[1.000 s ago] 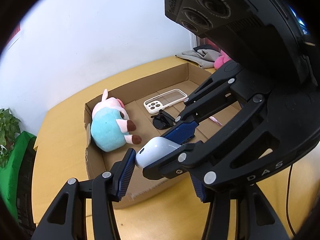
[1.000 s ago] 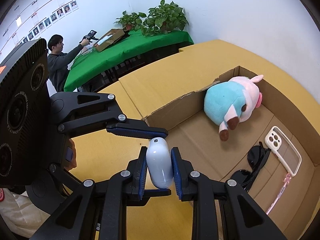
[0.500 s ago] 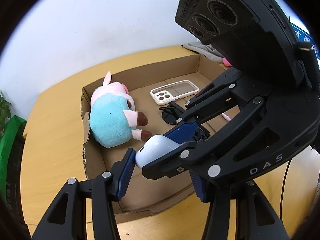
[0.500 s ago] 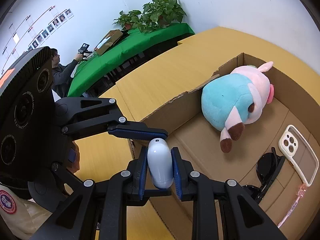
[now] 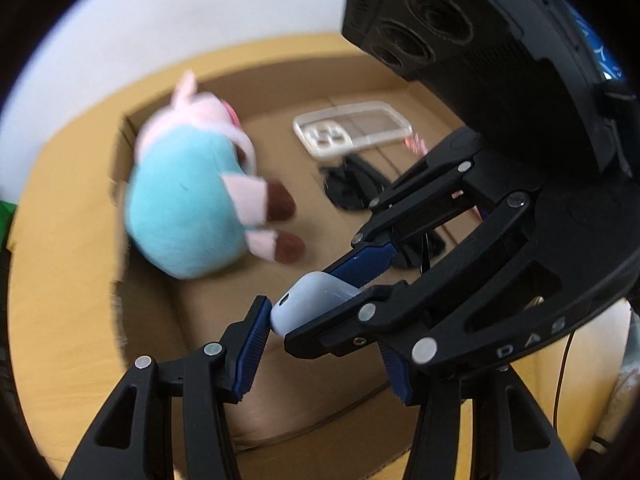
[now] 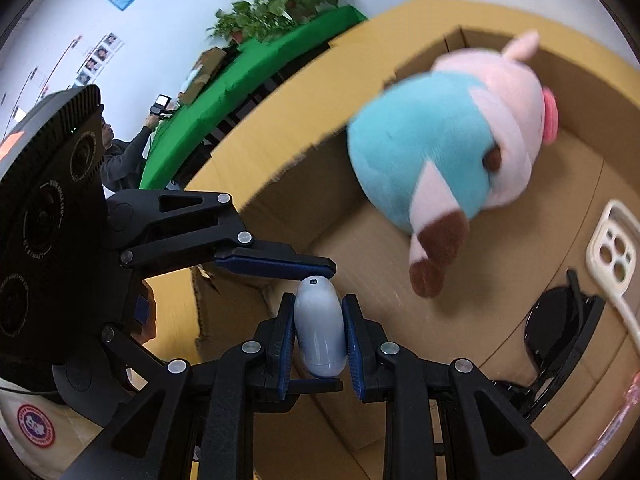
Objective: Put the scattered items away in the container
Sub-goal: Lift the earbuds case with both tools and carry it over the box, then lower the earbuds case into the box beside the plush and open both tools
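Counts: 1 cardboard box [image 5: 132, 312] on 1 tan table [image 5: 60, 280]. In the box: 1 plush pig [image 6: 440, 152], teal body with pink head; 1 clear phone case [image 5: 352, 128]; 1 pair of black sunglasses [image 6: 560, 328]; 1 pink cord [image 6: 624, 400], partly visible at the frame edge. 1 white earbud case [image 6: 320, 328]. 2 grippers: right gripper [image 6: 319, 332], left gripper [image 5: 324, 344]. Background, right wrist view: 1 green-covered table [image 6: 256, 64], 1 person [image 6: 120, 156] seated, potted plants [image 6: 280, 4], blurred, count unclear.
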Tool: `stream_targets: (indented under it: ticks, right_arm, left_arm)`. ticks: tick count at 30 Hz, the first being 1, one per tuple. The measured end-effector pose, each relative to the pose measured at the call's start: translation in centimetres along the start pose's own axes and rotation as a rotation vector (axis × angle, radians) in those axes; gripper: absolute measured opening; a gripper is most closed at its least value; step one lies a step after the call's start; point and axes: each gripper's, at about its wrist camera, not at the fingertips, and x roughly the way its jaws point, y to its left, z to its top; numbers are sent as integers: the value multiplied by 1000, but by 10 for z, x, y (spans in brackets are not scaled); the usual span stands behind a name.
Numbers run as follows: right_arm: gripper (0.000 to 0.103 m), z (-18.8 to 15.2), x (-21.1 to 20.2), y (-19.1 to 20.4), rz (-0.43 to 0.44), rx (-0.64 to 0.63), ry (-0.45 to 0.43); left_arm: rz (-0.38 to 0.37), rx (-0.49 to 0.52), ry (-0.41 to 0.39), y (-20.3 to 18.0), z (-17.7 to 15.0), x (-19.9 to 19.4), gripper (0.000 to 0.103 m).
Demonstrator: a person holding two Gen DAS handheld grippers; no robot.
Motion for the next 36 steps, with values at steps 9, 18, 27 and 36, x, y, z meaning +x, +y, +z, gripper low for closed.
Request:
stream_targets:
  ticks: [9, 18, 27, 36]
  right_arm:
    - [25, -3, 29, -22, 43, 119, 96]
    - [34, -2, 32, -24, -1, 143, 91]
    - [72, -12, -11, -11, -105, 174, -52]
    - [103, -92, -104, 40, -485, 209, -412]
  left_arm:
    - [-38, -25, 141, 7, -2, 32, 51]
    - [-38, -108, 163, 20, -7, 38, 51]
    - [-4, -157, 72, 23, -7, 11, 51]
    - [235, -276, -279, -5, -35, -61, 78]
